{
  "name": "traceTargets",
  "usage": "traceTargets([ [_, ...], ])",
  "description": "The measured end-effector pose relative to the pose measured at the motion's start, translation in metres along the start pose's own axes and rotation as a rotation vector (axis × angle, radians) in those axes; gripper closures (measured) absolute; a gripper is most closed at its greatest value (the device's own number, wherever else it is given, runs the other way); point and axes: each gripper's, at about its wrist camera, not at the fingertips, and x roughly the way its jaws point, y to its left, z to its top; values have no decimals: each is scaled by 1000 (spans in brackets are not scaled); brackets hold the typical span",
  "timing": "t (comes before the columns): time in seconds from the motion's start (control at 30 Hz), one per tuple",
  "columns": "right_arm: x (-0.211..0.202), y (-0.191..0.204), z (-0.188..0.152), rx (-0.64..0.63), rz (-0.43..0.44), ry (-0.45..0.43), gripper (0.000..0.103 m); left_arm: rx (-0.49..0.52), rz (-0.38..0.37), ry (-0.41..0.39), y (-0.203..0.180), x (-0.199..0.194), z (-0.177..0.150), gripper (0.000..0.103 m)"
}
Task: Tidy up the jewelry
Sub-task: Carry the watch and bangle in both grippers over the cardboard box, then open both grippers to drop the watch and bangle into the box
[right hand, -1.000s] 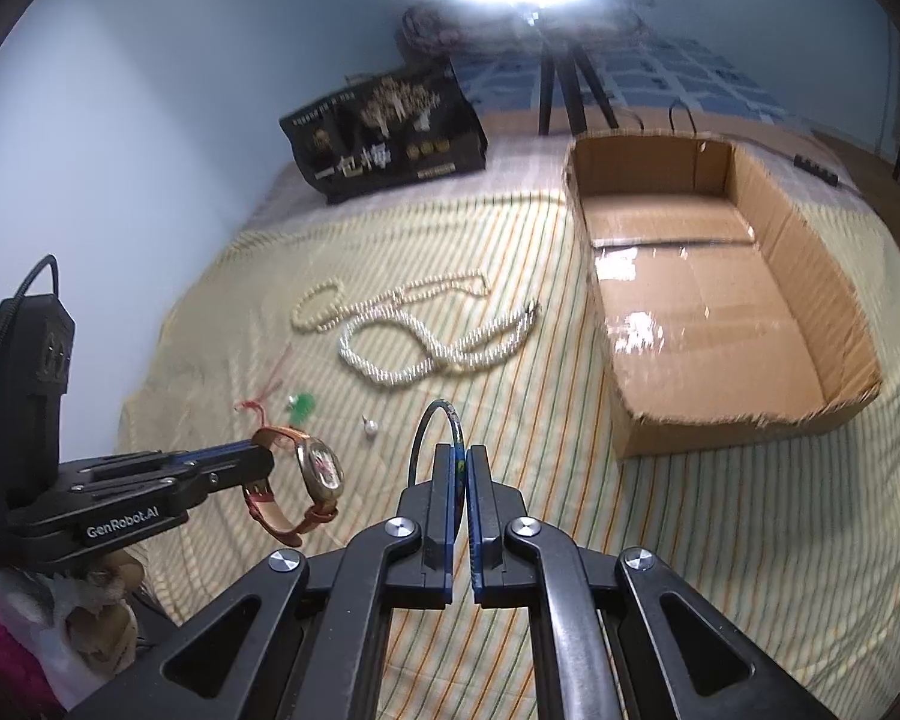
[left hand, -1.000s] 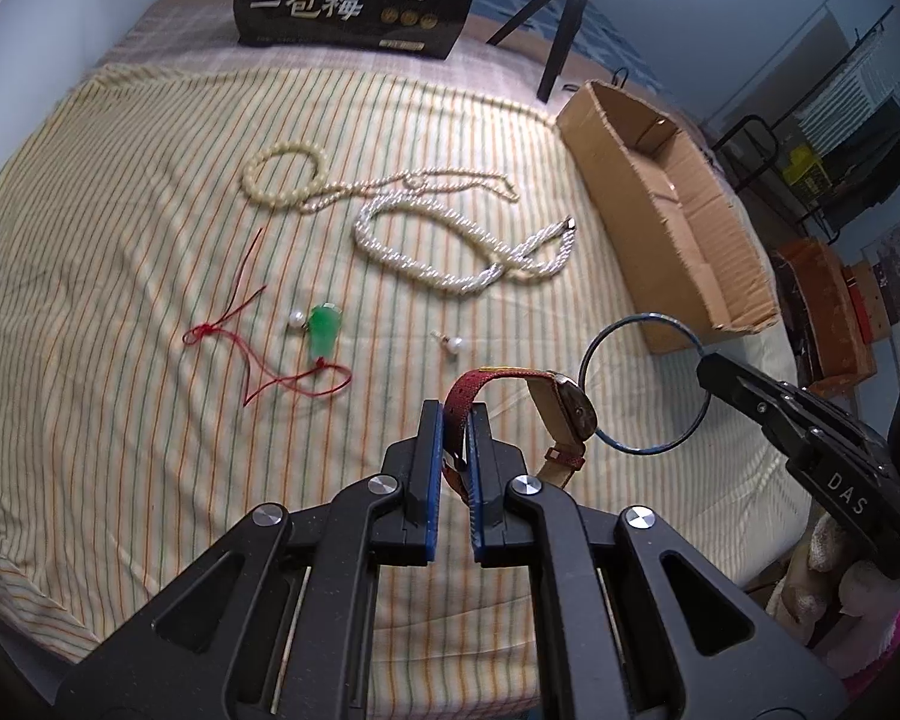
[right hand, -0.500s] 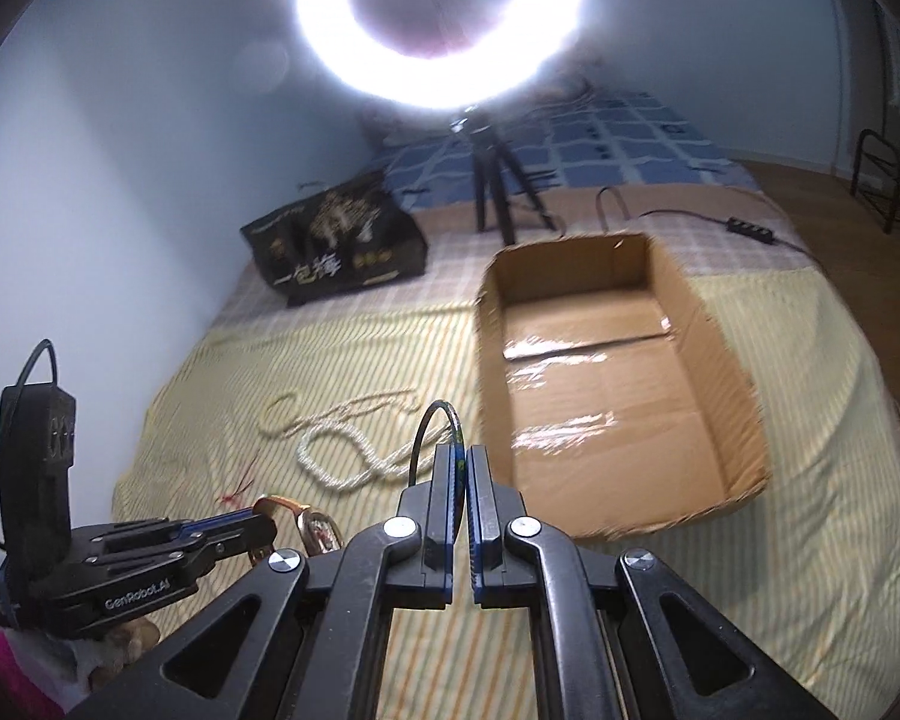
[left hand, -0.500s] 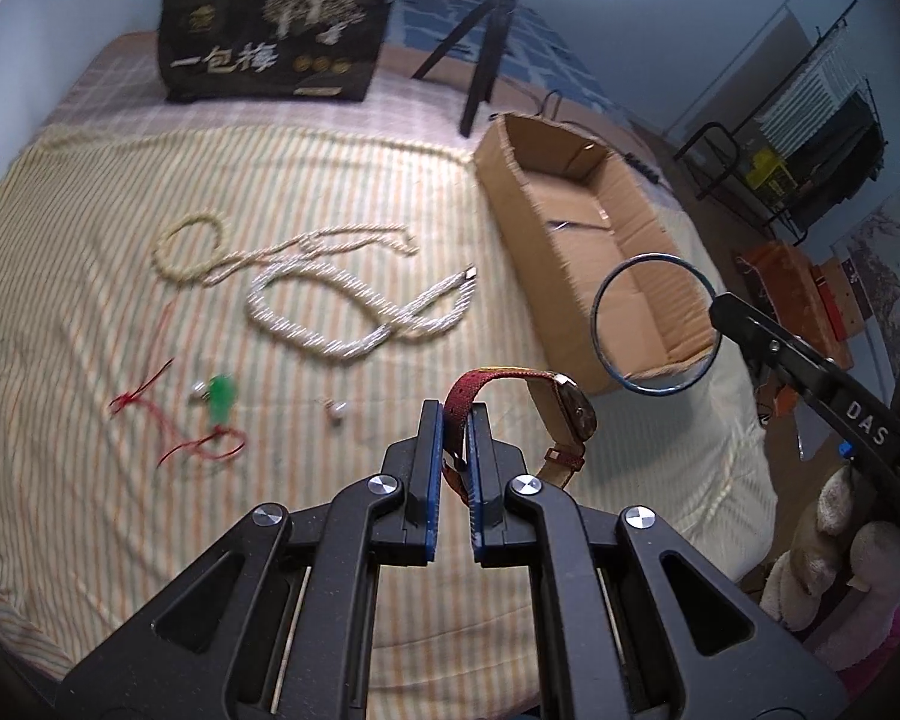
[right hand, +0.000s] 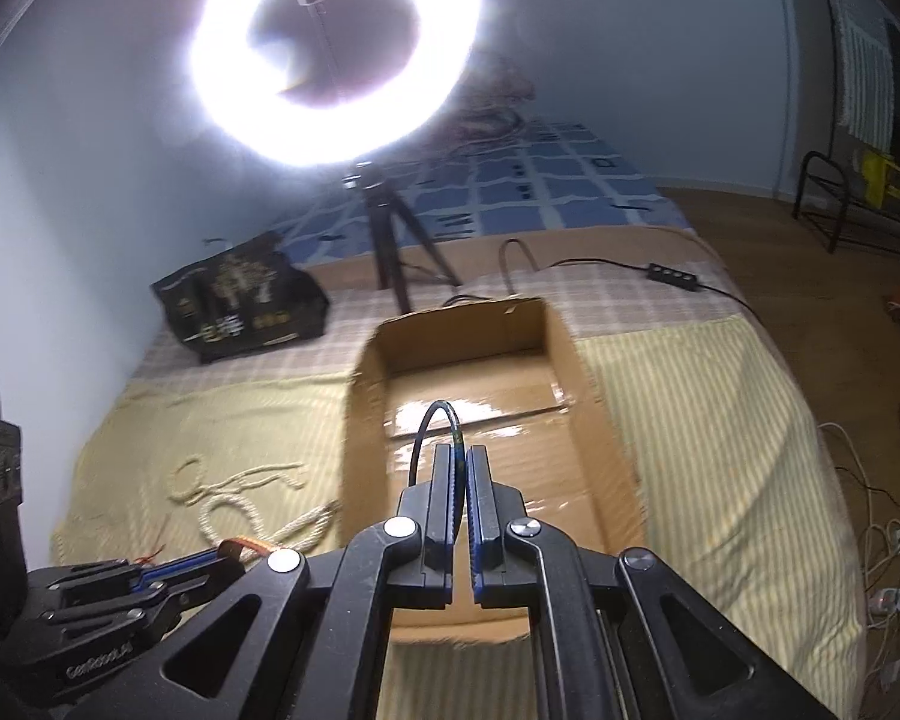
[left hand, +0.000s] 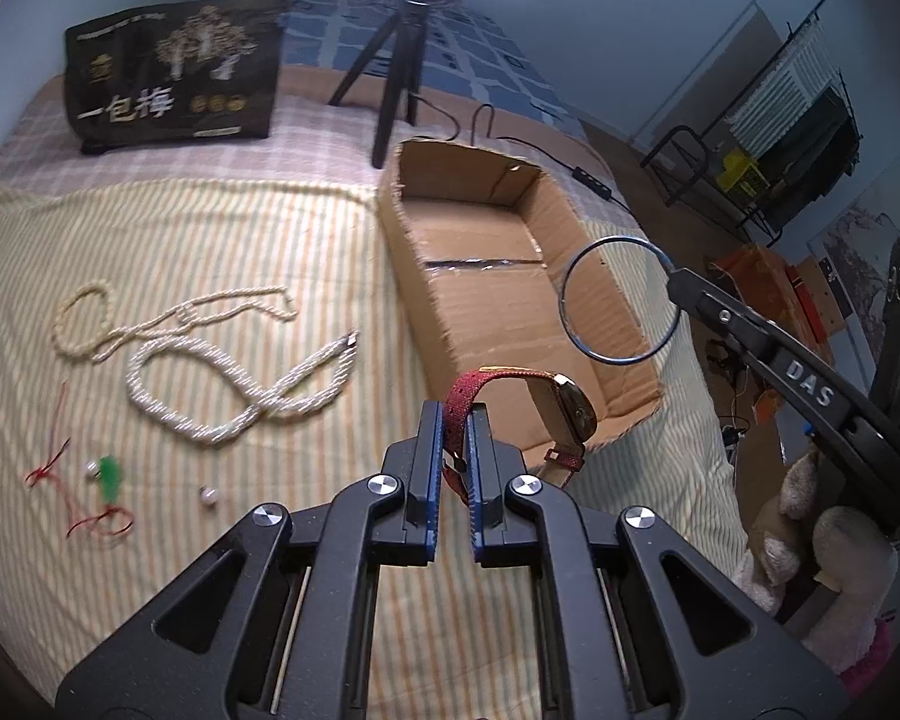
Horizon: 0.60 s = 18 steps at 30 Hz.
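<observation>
Yellow striped cloth (left hand: pixel 222 228) covers most of the bed, w/ a plaid sheet and a blue checked blanket further back by the wall. On the cloth stands an open cardboard box (left hand: pixel 594 300), its floor bare and shiny w/ tape.

Left gripper (left hand: pixel 455 450) is clamped tight on the red strap of a wristwatch (left hand: pixel 561 405); the watch hangs in the air just at the near end of the box, its gold case turned to the right. Right gripper (right hand: pixel 461 480) is pressed together on a thin dark bangle (left hand: pixel 621 300), held upright over the box interior, approx. above the right wall in the left wrist view.

Left of the box, lying on the cloth: a thick twisted pearl rope (left hand: pixel 240 396), a thinner beige bead necklace (left hand: pixel 120 324) touching it, and nearer the edge a green pendant on red cord (left hand: pixel 109 474) w/ two small pearl pieces beside.

Behind the box stand a black printed bag (left hand: pixel 174 72) and a black tripod (left hand: pixel 396 48) under the bright ring light (right hand: pixel 330 48).
</observation>
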Motion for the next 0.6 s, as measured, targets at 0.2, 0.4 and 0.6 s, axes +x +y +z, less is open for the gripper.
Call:
traceTargets([
  [0.2,12,-18,7,28,-26,2,102,-15,-12,-5,-12,16,9,98],
  [0.4,26,-26,18,56,-26,1,102,-30,-48,15,-21,33,15,98],
  [0.6,42,-34,27,85,-18,4,102,-32,-60,29,-28,49,19,98],
])
